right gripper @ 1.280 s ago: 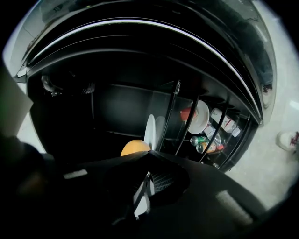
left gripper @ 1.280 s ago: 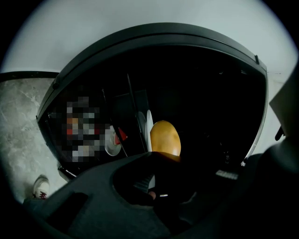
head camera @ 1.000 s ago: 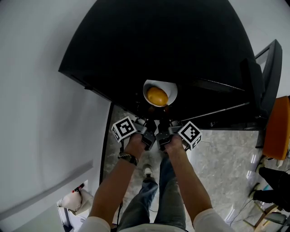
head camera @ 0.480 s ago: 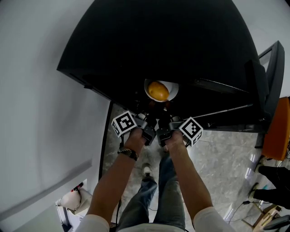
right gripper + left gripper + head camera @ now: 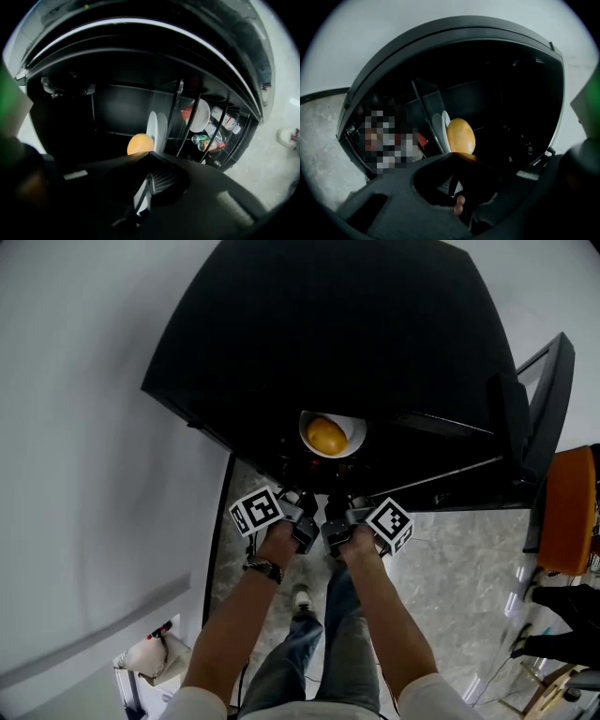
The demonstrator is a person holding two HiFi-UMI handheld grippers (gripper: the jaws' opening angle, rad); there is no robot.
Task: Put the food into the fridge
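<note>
White china sat in both grips: a white plate (image 5: 354, 430) carrying a smooth, rounded yellow-orange fruit (image 5: 325, 436). We held it at the open front of the black fridge (image 5: 328, 334). From the head view, its far rim was tucked under the front edge of the fridge's top and its near rim faced us.

In the left gripper view, the left gripper (image 5: 452, 155) had its fingers drawn together into a narrow point. The plate's edge rose straight out of that point, with the fruit just beyond the tip, so we took those fingers as clamped on the rim. The right gripper (image 5: 149, 153) looked the same in its own view, fingers shut tight on the same plate's rim and the fruit bulging beside the edge-on disc. Both grippers met the plate on its side away from the fridge, close beside each other, and their marker cubes (image 5: 256, 510) flared outward to either side.

Behind the plate the fridge's inside was dark, and we could make out only a shelf line. The door (image 5: 542, 409) stood open at the fridge's right. Its rack held bottles (image 5: 206, 139) and a round white dish (image 5: 202, 116) behind thin bars. A grey stone floor (image 5: 459, 568) spread out in front of the fridge.
</note>
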